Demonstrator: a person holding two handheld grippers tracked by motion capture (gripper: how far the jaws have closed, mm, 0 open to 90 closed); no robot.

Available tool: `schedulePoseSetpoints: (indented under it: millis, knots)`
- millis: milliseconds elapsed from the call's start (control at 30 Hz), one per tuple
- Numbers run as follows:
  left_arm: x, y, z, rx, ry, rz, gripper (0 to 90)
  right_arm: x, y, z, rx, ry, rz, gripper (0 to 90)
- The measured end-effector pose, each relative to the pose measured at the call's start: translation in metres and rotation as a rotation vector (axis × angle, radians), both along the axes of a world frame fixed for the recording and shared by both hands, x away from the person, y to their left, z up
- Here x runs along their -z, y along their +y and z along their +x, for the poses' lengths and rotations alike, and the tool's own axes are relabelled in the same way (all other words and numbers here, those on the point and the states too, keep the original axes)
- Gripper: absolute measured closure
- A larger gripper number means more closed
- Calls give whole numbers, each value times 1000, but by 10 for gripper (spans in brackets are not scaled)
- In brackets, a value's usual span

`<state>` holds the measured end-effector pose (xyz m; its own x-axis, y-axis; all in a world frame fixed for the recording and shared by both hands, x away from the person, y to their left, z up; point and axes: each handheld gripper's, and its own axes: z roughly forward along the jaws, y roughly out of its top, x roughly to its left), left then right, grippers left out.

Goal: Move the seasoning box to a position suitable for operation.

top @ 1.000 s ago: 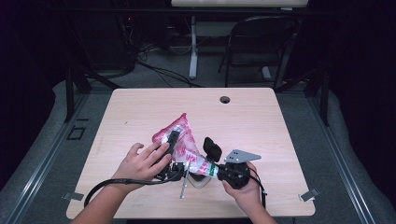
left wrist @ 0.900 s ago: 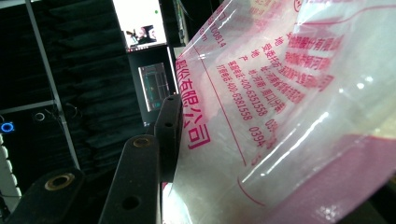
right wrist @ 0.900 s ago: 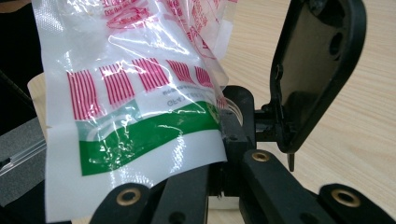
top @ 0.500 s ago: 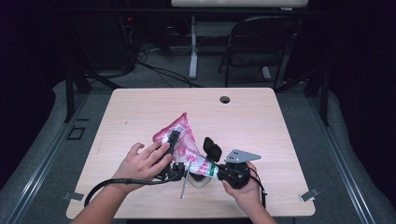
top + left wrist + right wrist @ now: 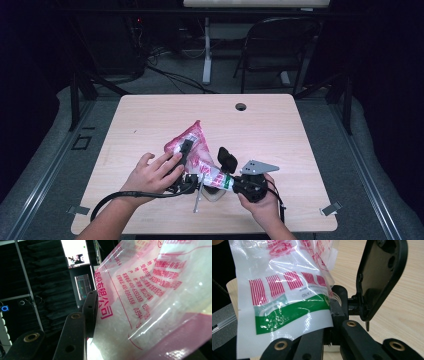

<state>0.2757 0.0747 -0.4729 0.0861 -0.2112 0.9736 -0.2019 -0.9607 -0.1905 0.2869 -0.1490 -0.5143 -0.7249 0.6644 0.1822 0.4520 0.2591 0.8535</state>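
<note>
A clear plastic bag of white grains with pink print (image 5: 192, 145) is held tilted above the table (image 5: 280, 135) between both grippers. My left gripper (image 5: 186, 149) is shut on its upper pink part, one black finger (image 5: 90, 311) pressed on the film (image 5: 150, 295), the other hidden behind it. My right gripper (image 5: 222, 181) is shut on the bag's lower end with the green band (image 5: 287, 312). A black oval flap (image 5: 227, 157) stands up just beyond the right gripper's jaws (image 5: 382, 277).
Below the bag sit a small pale round container (image 5: 214, 195) and a thin metal handle (image 5: 197, 201) near the table's front edge. A round cable hole (image 5: 241, 106) lies at the far edge. A folding chair (image 5: 275, 45) stands beyond the table.
</note>
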Motion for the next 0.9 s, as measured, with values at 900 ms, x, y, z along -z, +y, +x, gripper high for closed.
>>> schedulePoseSetpoints:
  millis: [900]
  knots:
    - [-3,-2,0,11,-7,8,623,0,0,0,1,0,0,900]
